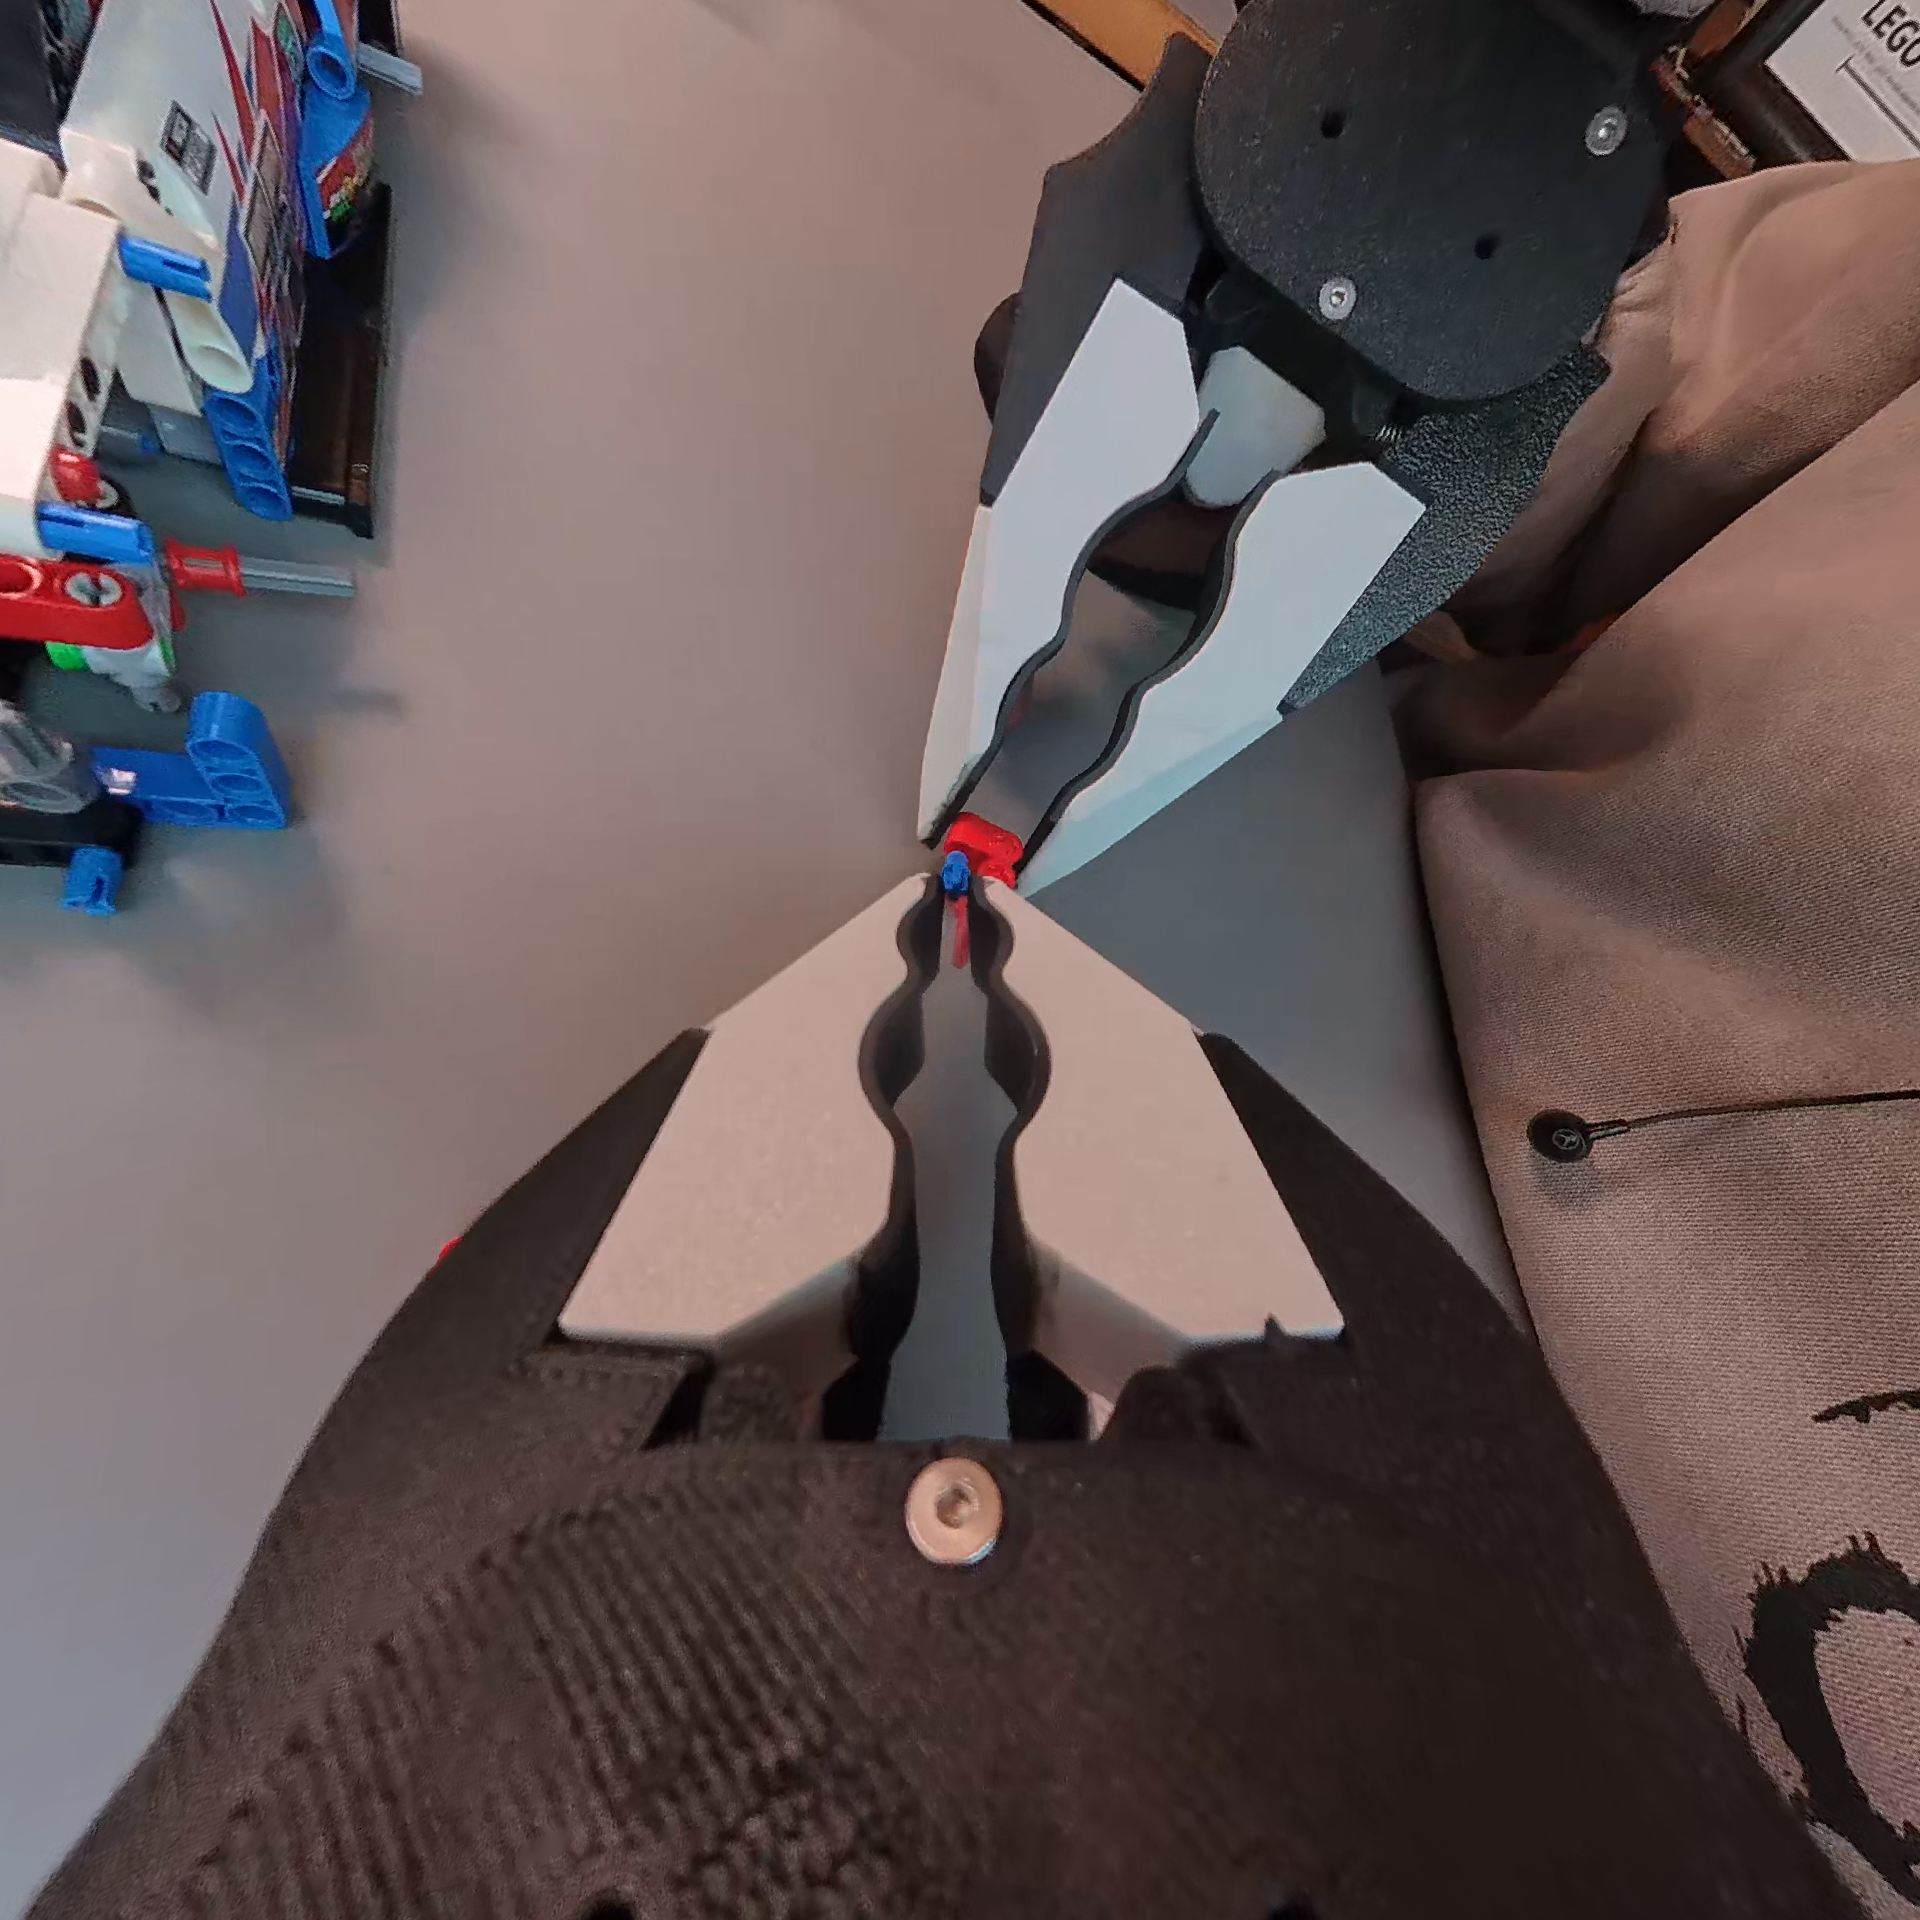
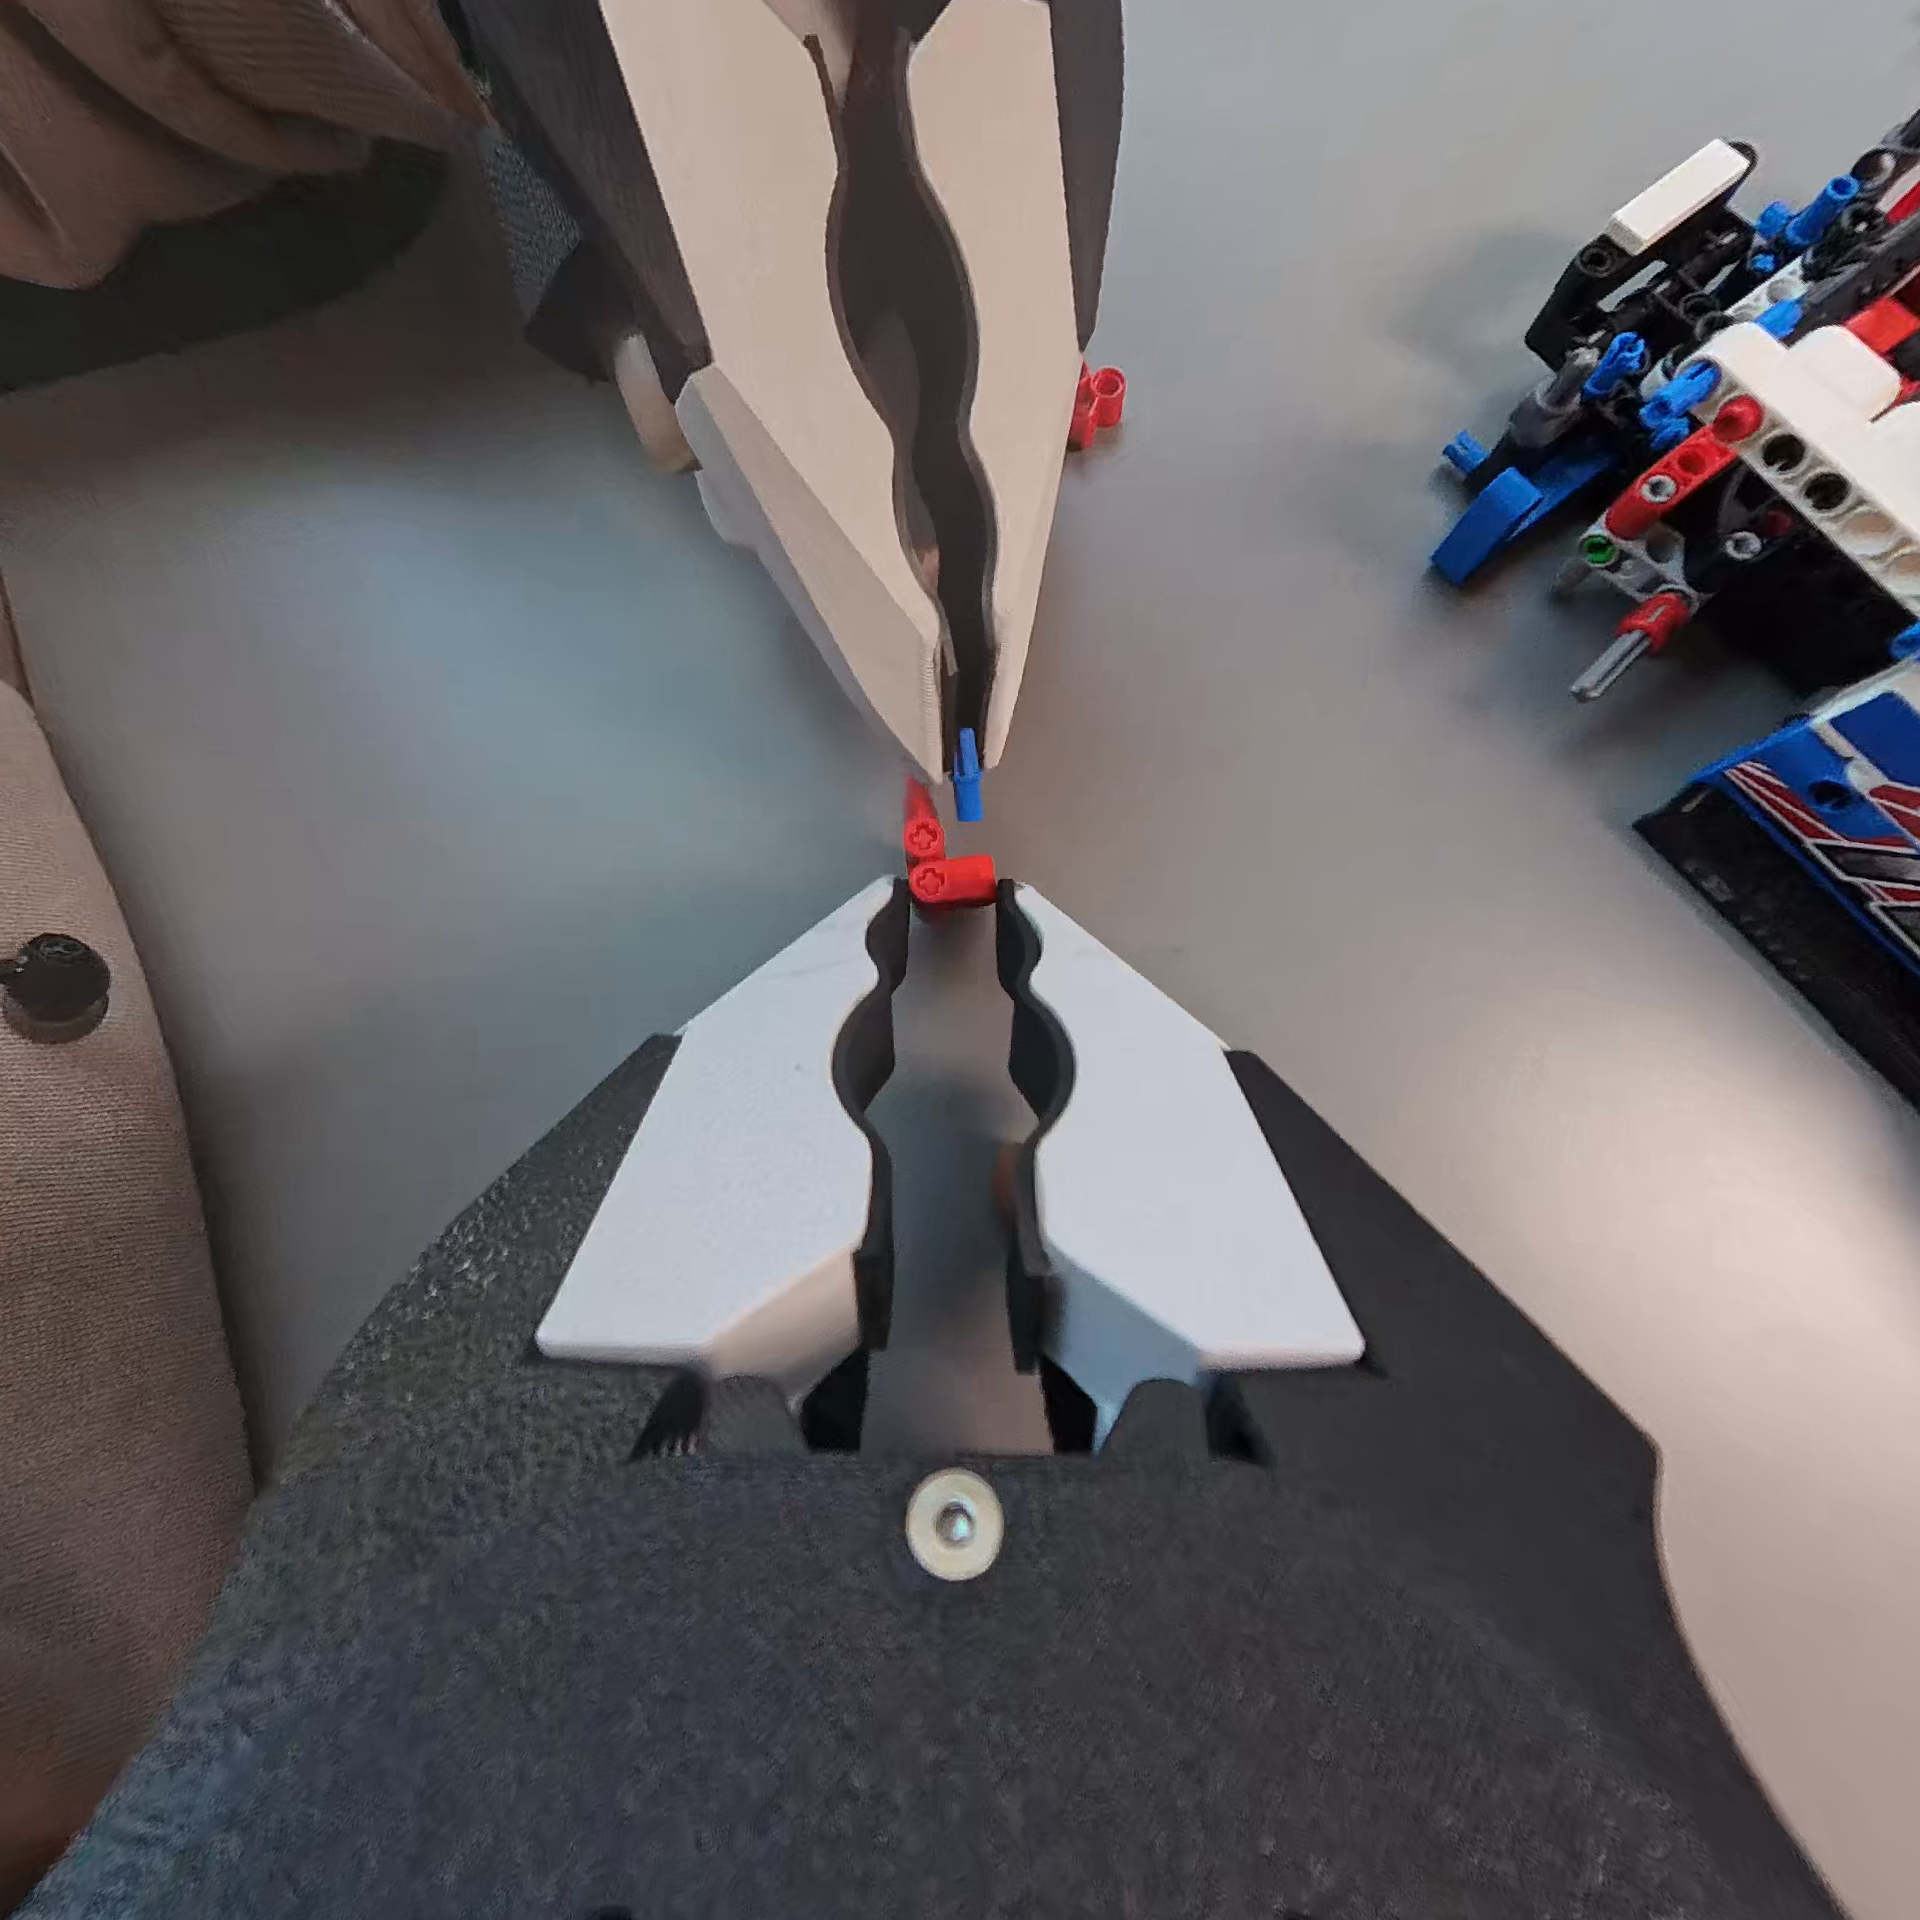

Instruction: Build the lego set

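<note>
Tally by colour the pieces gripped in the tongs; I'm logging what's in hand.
Blue: 1, the pin in the left tongs.
Red: 1, the connector in the right tongs.
Total: 2

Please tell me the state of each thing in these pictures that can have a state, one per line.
left tongs: shut on blue pin
right tongs: shut on red connector
blue pin: held in the air, not yet in the connector
red connector: held above the table
lego car: partly built, on the table
</note>
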Demonstrator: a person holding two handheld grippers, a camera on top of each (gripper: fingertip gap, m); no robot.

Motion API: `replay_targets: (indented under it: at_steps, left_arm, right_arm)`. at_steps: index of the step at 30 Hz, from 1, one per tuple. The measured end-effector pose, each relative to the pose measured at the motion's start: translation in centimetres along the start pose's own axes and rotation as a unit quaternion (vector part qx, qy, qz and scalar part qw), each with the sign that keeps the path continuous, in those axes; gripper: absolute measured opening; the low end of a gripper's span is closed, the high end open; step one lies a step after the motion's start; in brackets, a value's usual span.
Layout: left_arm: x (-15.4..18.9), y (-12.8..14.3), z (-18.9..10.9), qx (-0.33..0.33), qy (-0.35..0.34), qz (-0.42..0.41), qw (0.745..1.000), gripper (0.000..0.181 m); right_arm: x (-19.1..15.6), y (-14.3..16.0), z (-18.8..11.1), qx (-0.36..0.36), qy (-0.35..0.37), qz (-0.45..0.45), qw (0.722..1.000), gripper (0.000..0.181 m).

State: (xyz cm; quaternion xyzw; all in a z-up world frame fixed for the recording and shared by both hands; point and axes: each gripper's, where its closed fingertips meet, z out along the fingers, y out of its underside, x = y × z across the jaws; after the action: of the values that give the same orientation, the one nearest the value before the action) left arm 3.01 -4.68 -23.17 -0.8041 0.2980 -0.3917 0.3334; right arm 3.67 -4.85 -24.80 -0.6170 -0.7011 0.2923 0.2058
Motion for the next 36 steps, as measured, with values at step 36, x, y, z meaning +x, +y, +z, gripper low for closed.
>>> replay_targets:
  at_steps: [36]
  left_arm:
    - [0.1, -8.8, -5.0, 0.305, 0.081, -0.148, 0.937, 0.021]
  right_arm:
    - [3.5, -8.9, -5.8, 0.320, 0.120, -0.006, 0.940, 0.002]
